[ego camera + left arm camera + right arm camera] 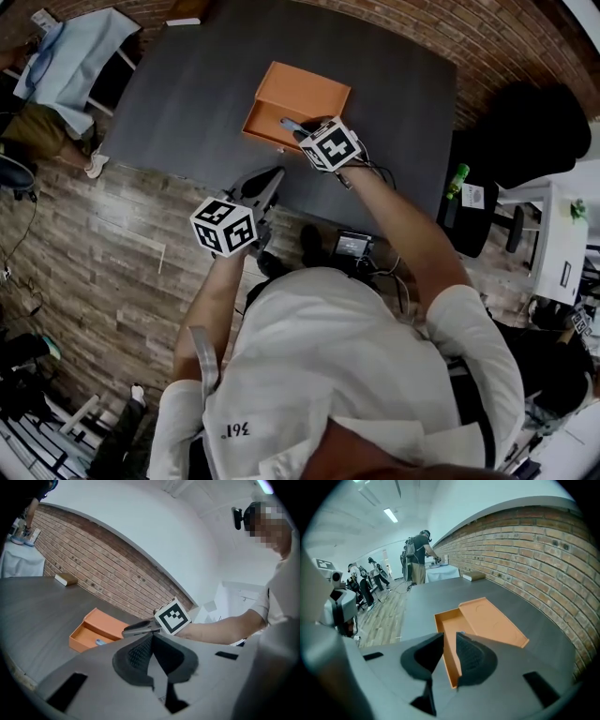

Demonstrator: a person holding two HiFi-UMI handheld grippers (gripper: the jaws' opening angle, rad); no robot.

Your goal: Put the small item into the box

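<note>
Holding the right gripper [289, 123] over the orange box [281, 80], jaws apart, nothing between them. Keeping the left gripper [265, 187] closed and empty by the near edge of the table [178, 84]. Seeing the small item [99, 642] lying on the floor of the box; box toward the table's near edge, about midway along it, lid [492, 620] just beside it. Judging the placing done. Risks from here: clipping a box wall with 1 of the 2 right jaws while pulling away, dragging the light box toward the edge or tipping the item out; nudging the lid; mistaking the drop for unfinished and reaching back in.
</note>
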